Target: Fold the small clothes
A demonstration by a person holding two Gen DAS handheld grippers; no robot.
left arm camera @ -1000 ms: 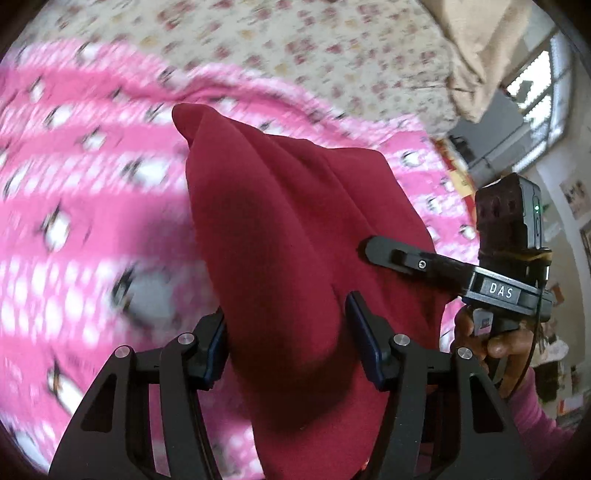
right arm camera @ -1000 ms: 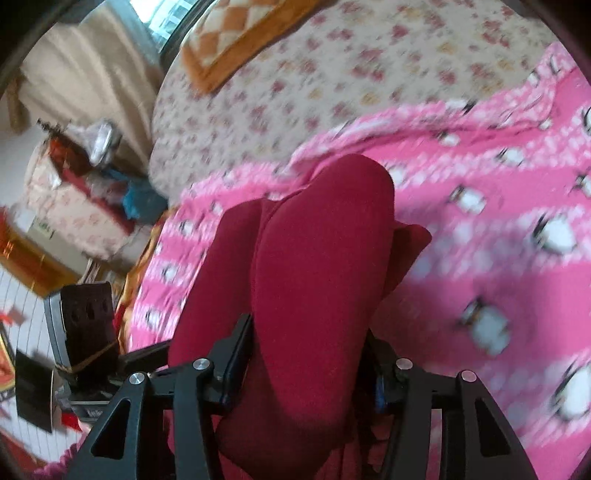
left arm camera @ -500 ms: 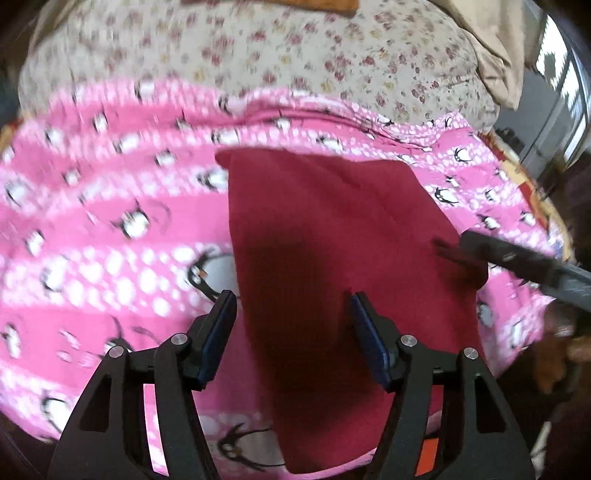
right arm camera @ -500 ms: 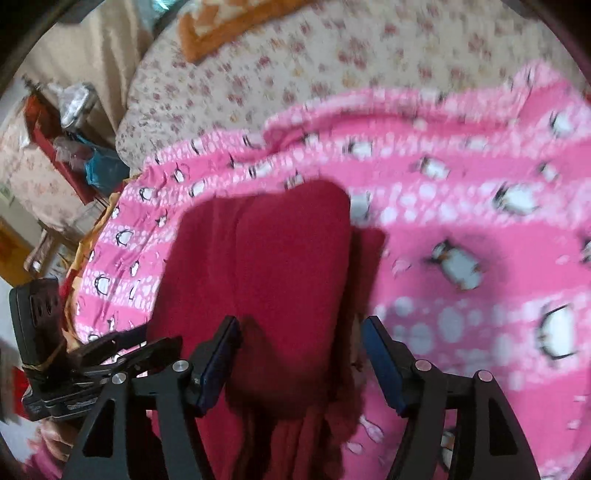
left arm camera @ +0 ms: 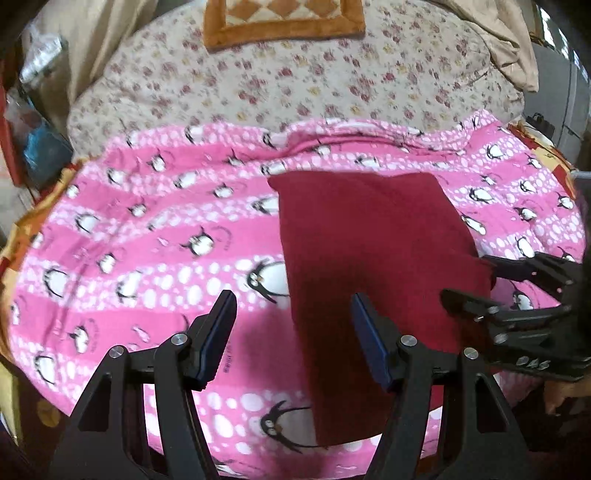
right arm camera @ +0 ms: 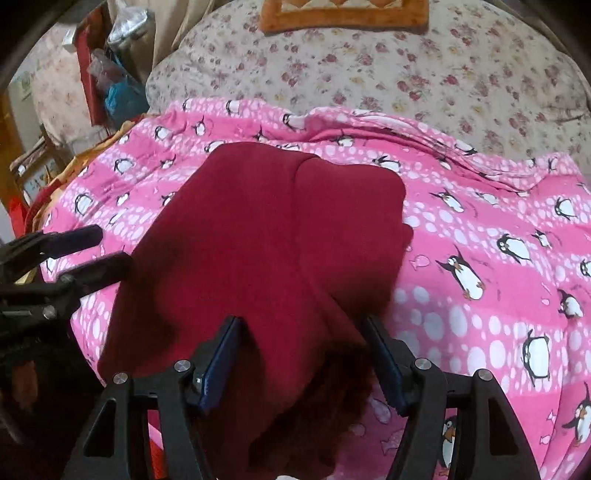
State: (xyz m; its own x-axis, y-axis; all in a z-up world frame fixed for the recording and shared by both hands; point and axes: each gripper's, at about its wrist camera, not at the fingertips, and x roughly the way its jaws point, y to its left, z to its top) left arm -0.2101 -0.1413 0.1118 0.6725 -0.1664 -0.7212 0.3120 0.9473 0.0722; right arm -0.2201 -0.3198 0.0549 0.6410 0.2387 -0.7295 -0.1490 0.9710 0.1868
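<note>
lying flat ahead of both tools is one dark red garment, folded into a rough rectangle on one pink penguin-print blanket.

the left gripper has its two fingers spread wide with nothing between them; the garment's left edge runs up between its fingertips, lower down on the blanket, and the right finger overlaps the red cloth in view, contact not clear. off to this tool's right, the right gripper shows with its two black fingers apart, the farther tip at the garment's right edge.

from the right wrist, the right gripper is likewise wide apart, holding nothing, and the garment fills the gap beyond its blue-padded fingertips. a raised fold line runs away from the tool along the cloth. the left gripper sits off to the left, beside the garment's edge.

the garment looks soft, thick and matte with rounded far corners. beyond the blanket lies one cream floral quilt, and on it one orange-bordered checked cushion.
</note>
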